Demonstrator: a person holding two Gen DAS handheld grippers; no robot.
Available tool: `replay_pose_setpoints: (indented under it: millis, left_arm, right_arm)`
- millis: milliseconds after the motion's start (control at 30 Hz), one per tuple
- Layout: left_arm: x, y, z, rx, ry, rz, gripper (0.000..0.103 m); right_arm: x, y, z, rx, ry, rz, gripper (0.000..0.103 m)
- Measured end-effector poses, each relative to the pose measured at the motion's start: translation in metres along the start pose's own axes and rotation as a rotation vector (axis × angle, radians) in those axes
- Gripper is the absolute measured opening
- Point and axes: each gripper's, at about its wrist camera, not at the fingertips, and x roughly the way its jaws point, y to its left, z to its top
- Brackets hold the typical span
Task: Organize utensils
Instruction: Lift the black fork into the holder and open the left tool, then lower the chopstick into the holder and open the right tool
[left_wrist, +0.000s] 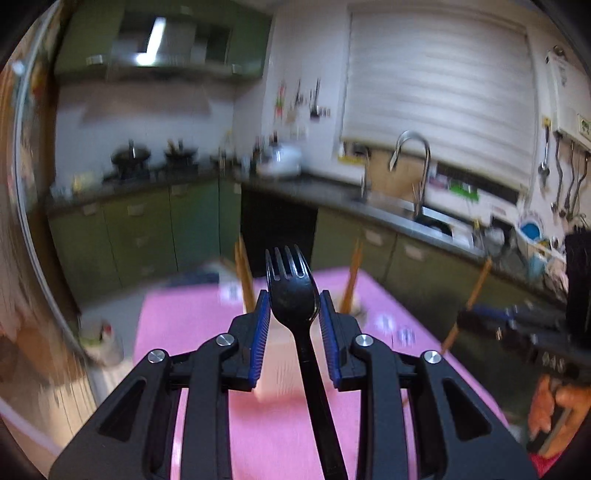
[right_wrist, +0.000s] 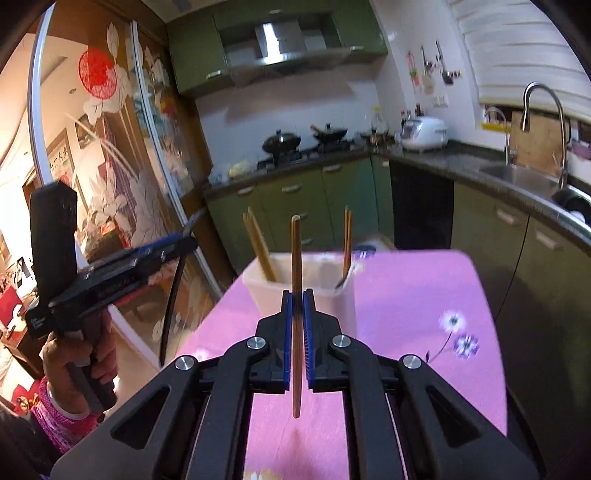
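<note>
left claw (left_wrist: 291, 314) grips fork (left_wrist: 293, 291), tines up | right claw (right_wrist: 297, 314) clamps upright chopstick (right_wrist: 296, 266)

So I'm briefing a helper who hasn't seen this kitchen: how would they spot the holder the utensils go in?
Find the pink tablecloth in front of the green cabinets. At its far end stands a pale, squarish utensil holder. It is the only container on the cloth, with wooden chopsticks already sticking up out of it.
</note>
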Motion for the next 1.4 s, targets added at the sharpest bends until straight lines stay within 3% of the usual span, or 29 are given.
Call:
replay_pose_setpoints:
  millis: [167, 367, 533, 733, 800, 867, 933, 1200, 1400]
  left_arm:
    - [0.023, -0.006, 0.039, 0.002, -0.152, 0.034, 0.026]
    - [0.070, -0.009, 0.049, 0.041, -0.251, 0.081, 0.026]
    - [0.105, -0.012, 0.037, 0.109, -0.292, 0.161, 0.026]
    - [0.137, -0.004, 0.013, 0.101, -0.256, 0.200, 0.026]
    - [0.137, -0.005, 0.004, 0.113, -0.278, 0.222, 0.027]
    - [0.135, -0.005, -0.002, 0.124, -0.283, 0.222, 0.036]
    - [0.130, -0.009, -0.008, 0.142, -0.296, 0.226, 0.038]
    - [0.112, -0.008, -0.016, 0.123, -0.320, 0.189, 0.039]
    - [0.099, -0.006, -0.011, 0.120, -0.336, 0.181, 0.039]
  right_arm:
    - [-0.011, 0.005, 0.014, -0.020, -0.032, 0.002, 0.006]
    - [-0.013, 0.000, 0.024, -0.009, -0.051, 0.000, 0.006]
    - [-0.009, 0.000, 0.035, -0.016, -0.065, -0.002, 0.006]
    - [-0.005, 0.008, 0.048, -0.048, -0.086, -0.004, 0.006]
    - [-0.006, 0.008, 0.056, -0.053, -0.101, -0.005, 0.006]
    - [-0.006, 0.009, 0.064, -0.054, -0.116, -0.009, 0.006]
    - [-0.005, 0.009, 0.071, -0.055, -0.125, -0.010, 0.006]
    - [-0.004, 0.014, 0.088, -0.062, -0.150, -0.015, 0.006]
    - [0.003, 0.008, 0.108, -0.034, -0.230, -0.040, 0.006]
